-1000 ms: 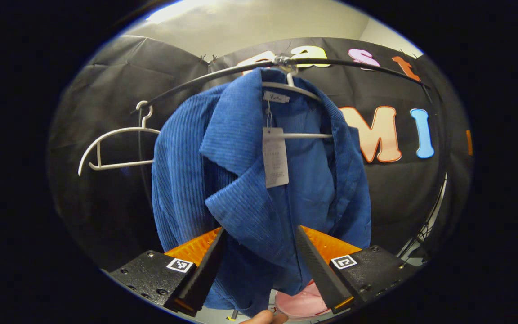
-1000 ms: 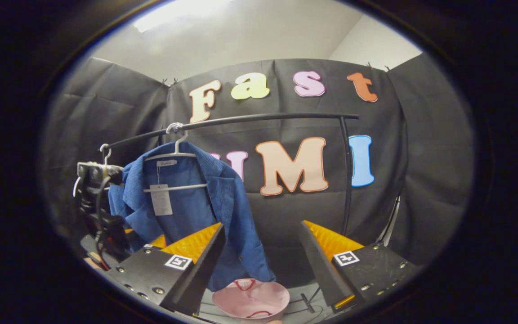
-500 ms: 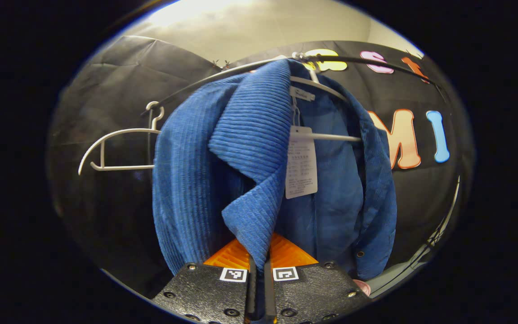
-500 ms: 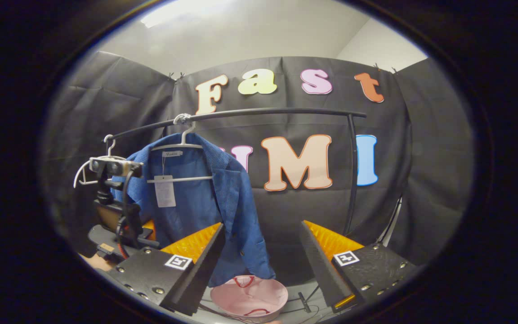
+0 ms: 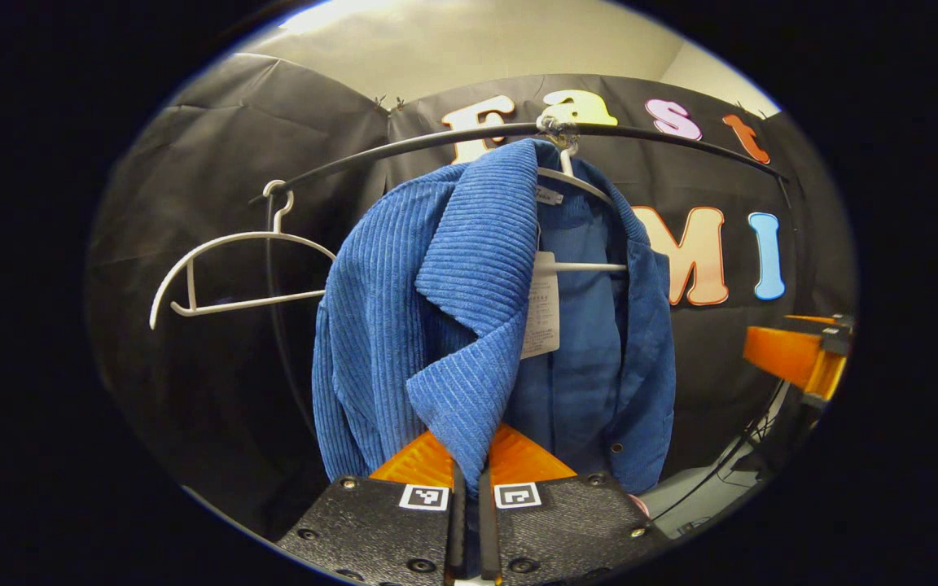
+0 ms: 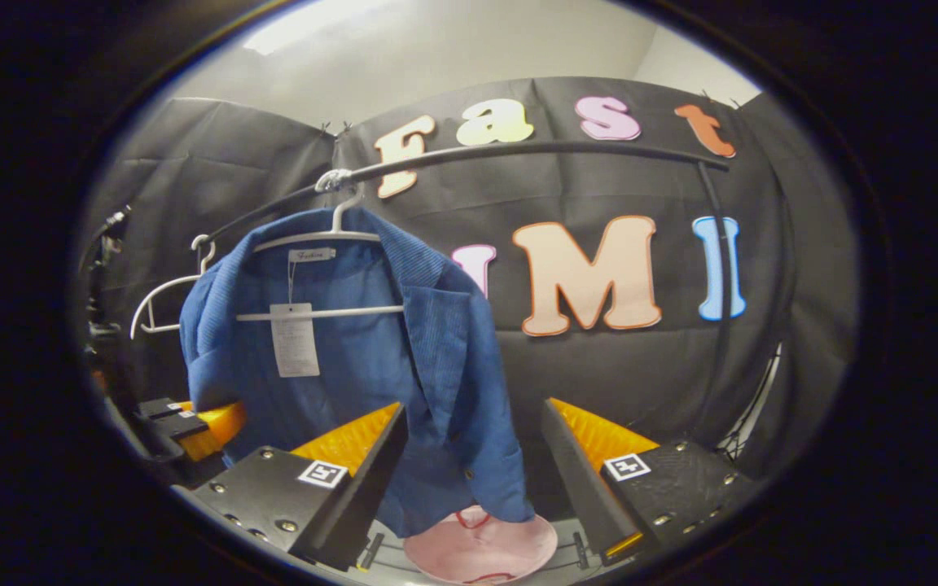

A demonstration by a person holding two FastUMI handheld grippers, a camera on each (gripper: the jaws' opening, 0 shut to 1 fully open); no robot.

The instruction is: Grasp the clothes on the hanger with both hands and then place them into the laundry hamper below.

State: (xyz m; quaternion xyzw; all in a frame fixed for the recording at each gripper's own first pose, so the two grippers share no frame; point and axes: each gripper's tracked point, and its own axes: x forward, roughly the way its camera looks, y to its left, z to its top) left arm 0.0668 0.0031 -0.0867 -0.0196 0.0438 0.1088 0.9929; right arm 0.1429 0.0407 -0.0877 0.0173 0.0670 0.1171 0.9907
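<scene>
Light comes from above in both views: a bright overexposed patch glares on the pale ceiling [image 5: 453, 41] at the upper left of the left gripper view, and a similar washed-out patch sits at the upper left of the right gripper view. Lower down the scene is dim; the black cloth wall [image 6: 624, 382] swallows light and its folds show only faintly. The blue jacket [image 5: 453, 285] is evenly lit and sharp, its ribs crisp in the centre of the left gripper view, with soft shadow inside its open front. Fisheye distortion bends the clothes rail [image 6: 534, 150] into an arc, and detail smears and darkens toward the round edges.
</scene>
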